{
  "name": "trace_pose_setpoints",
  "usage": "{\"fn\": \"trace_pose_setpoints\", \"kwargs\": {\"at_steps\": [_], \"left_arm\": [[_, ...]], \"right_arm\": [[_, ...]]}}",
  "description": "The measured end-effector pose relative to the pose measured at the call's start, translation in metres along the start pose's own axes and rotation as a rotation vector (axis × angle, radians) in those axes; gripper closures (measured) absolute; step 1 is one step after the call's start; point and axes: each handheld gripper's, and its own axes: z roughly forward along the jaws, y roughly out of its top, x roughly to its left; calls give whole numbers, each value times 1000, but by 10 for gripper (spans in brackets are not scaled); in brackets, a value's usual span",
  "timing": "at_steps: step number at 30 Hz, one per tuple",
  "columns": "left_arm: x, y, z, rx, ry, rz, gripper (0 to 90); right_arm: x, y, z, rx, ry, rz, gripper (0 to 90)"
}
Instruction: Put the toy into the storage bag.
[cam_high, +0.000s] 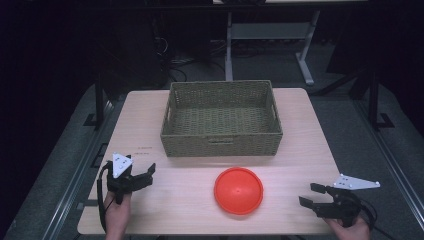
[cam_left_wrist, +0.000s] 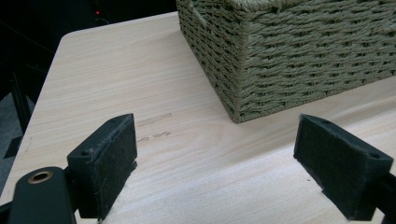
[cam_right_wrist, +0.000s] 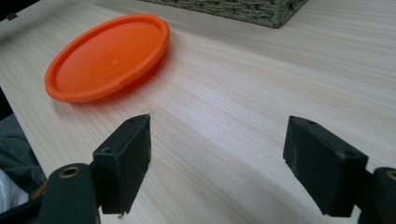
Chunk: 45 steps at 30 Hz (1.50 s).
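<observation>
orange disc, woven basket, wooden table

No text, label, brand, number or sign can be read in any of the views. The only candidate is a pair of faint marks on the wooden table, at about nine o'clock from the woven basket in the high view. In the left gripper view the same marks look like worn, pale smudges or tape residue, and no letters can be made out. The orange disc carries no legible print.
</observation>
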Motion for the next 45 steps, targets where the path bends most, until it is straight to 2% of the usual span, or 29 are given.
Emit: {"fn": "trace_pose_setpoints", "kwargs": {"at_steps": [4, 9, 15, 22, 25, 34, 37, 45], "left_arm": [[1, -1, -1, -3, -7, 0, 128], [-1, 0, 1, -3, -21, 10, 128], [-2, 0, -1, -16, -14, 23, 128], [1, -1, -2, -17, -8, 1, 128], [2, -1, -3, -16, -3, 3, 128], [3, -2, -3, -18, 2, -3, 128], [5, -2, -4, -18, 8, -12, 128], [7, -2, -4, -25, 19, -21, 128]], "right_arm": [[4, 3, 3, 2, 0, -8, 227], [18, 8, 7, 11, 7, -37, 227], [25, 16, 15, 10, 24, -57, 225], [28, 29, 19, 16, 41, -61, 236], [30, 40, 24, 38, 50, -76, 225], [32, 58, 34, 69, 68, -78, 227], [31, 66, 39, 104, 70, -59, 227], [30, 82, 49, 169, 91, -62, 226]]}}
